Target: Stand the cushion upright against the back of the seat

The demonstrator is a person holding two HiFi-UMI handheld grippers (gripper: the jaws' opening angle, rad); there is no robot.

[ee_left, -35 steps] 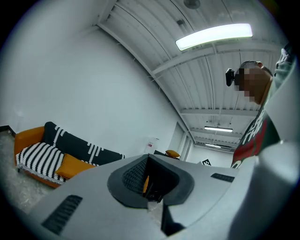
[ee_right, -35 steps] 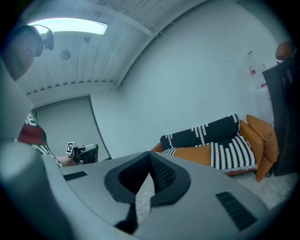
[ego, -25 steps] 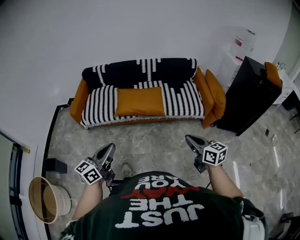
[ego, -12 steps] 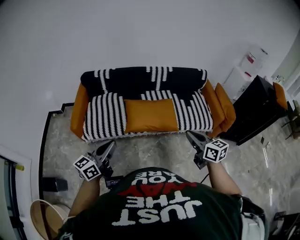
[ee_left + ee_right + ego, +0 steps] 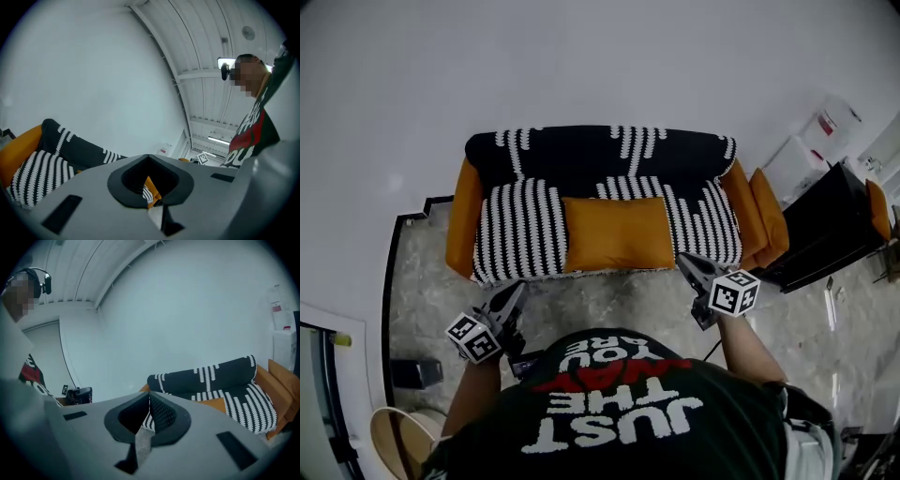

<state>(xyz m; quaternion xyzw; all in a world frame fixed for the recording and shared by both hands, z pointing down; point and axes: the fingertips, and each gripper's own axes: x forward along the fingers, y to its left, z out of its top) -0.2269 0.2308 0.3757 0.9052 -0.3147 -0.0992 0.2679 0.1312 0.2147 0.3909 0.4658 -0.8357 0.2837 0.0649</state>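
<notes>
An orange cushion (image 5: pixel 617 233) lies flat on the middle of the seat of a sofa (image 5: pixel 525 234) with a black-and-white striped cover; its dark backrest (image 5: pixel 581 155) rises behind. In the right gripper view the cushion (image 5: pixel 212 404) shows as an orange strip in front of the backrest. My left gripper (image 5: pixel 517 287) hovers over the floor just before the sofa's front left, jaws shut and empty. My right gripper (image 5: pixel 683 259) is at the sofa's front edge, right of the cushion, also shut on nothing. Neither touches the cushion. Both close-up views show the left gripper (image 5: pixel 148 156) and right gripper (image 5: pixel 149 394) with tips meeting.
Orange armrests (image 5: pixel 464 216) flank the sofa, with another orange pad (image 5: pixel 772 225) leaning at its right end. A black cabinet (image 5: pixel 834 225) stands to the right. A round wooden basket (image 5: pixel 394 445) and a small black box (image 5: pixel 417 372) sit on the marble floor at lower left.
The person has stepped toward the sofa, which now sits nearer and lower in the head view. Both grippers came forward with it and stayed shut.
</notes>
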